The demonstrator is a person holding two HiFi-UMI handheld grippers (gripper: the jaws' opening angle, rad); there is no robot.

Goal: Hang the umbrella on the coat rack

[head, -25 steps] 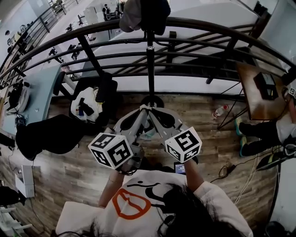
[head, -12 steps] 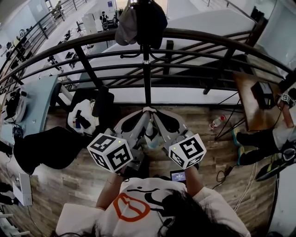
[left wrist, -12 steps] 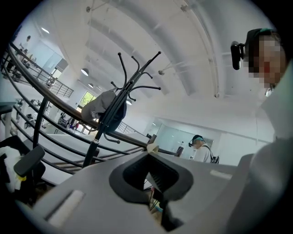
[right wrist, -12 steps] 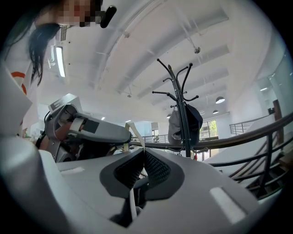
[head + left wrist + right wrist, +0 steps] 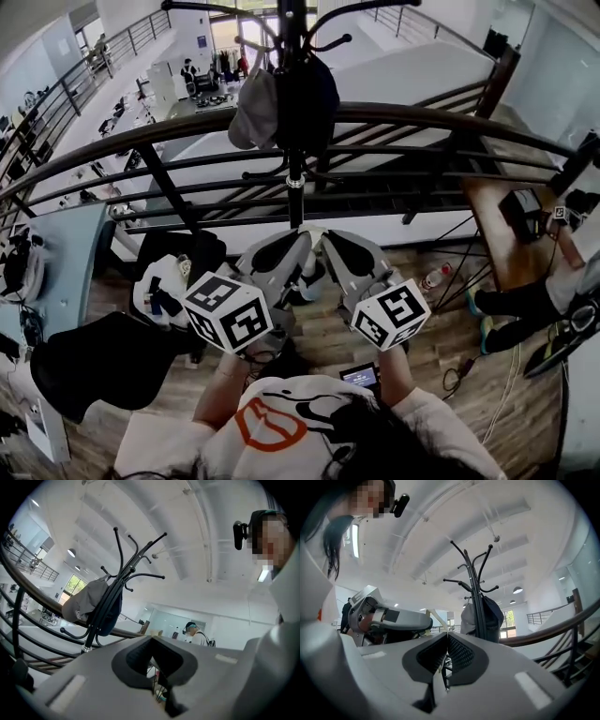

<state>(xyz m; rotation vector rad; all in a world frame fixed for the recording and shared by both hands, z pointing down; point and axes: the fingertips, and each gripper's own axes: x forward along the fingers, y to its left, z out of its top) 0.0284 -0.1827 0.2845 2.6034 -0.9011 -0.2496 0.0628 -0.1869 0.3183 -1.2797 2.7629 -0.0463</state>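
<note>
Both grippers have lifted toward the coat rack [image 5: 295,178], far ahead. The umbrella [image 5: 307,272] (mostly hidden) hangs between them. The right gripper [image 5: 323,236] pinches a pale strip, seemingly its strap, for hooking. The left gripper [image 5: 296,234] is closed, empty. Beyond it are a railing [image 5: 450,117] and a wooden floor [image 5: 319,342].

Coat rack [image 5: 296,192] — top past the view's edge
</note>
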